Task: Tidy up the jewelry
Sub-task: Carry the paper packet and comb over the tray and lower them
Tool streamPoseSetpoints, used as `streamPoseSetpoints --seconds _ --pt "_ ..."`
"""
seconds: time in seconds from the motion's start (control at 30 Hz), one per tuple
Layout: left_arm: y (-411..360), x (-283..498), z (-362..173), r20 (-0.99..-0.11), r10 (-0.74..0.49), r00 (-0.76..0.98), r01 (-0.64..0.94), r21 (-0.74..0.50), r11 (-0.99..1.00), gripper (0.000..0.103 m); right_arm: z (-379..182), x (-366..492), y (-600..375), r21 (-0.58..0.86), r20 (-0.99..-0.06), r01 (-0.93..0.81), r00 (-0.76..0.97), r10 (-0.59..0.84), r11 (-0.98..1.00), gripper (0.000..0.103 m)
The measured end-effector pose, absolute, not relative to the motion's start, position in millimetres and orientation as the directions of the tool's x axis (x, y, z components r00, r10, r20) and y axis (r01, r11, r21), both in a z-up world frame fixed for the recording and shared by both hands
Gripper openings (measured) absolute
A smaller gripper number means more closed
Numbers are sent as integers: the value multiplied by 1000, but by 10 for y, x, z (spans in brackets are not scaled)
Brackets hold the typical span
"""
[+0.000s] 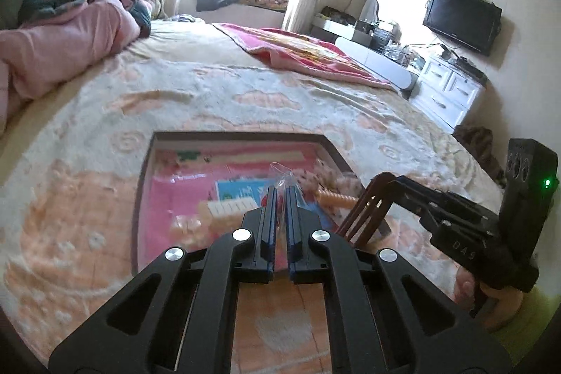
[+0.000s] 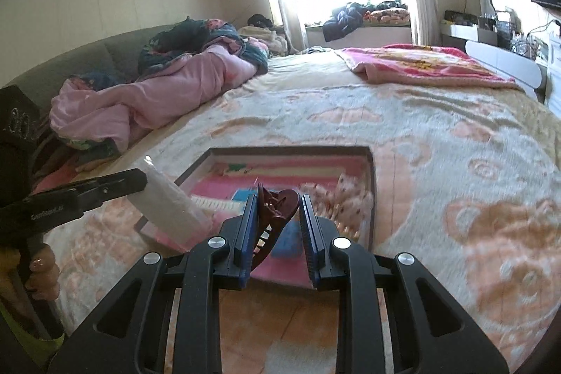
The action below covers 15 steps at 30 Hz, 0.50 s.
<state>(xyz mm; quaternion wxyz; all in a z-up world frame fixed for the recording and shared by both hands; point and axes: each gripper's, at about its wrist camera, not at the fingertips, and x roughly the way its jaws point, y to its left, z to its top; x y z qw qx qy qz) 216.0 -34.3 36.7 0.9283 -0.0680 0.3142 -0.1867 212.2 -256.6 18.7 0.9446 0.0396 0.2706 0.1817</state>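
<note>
An open dark-framed box (image 1: pixel 147 177) with a pink lining lies on the bed; it also shows in the right wrist view (image 2: pixel 372 184). My left gripper (image 1: pixel 280 195) is shut on a small clear plastic bag (image 1: pixel 282 176) above the box; the bag (image 2: pixel 168 209) appears pale in the right wrist view. My right gripper (image 2: pixel 278 202) holds a dark red hair claw clip (image 2: pixel 275 216) between its fingers above the box's near right part. The clip (image 1: pixel 364 212) and right gripper (image 1: pixel 396 188) show at the right of the left wrist view.
The box holds pink, blue and cream items, including a twisted peach piece (image 1: pixel 336 198). A patterned blanket (image 2: pixel 455 163) covers the bed. Pink bedding (image 2: pixel 157 93) is heaped at the left. A pink throw (image 2: pixel 420 62) lies further back.
</note>
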Motion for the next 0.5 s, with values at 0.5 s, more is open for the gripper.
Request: streamPoseSetpoints --seconds 0.5 --pt "-303 2503 293 -575 -266 774 229 -139 964 1 100 2576 -2750 178 -515 -218 810 280 959 23"
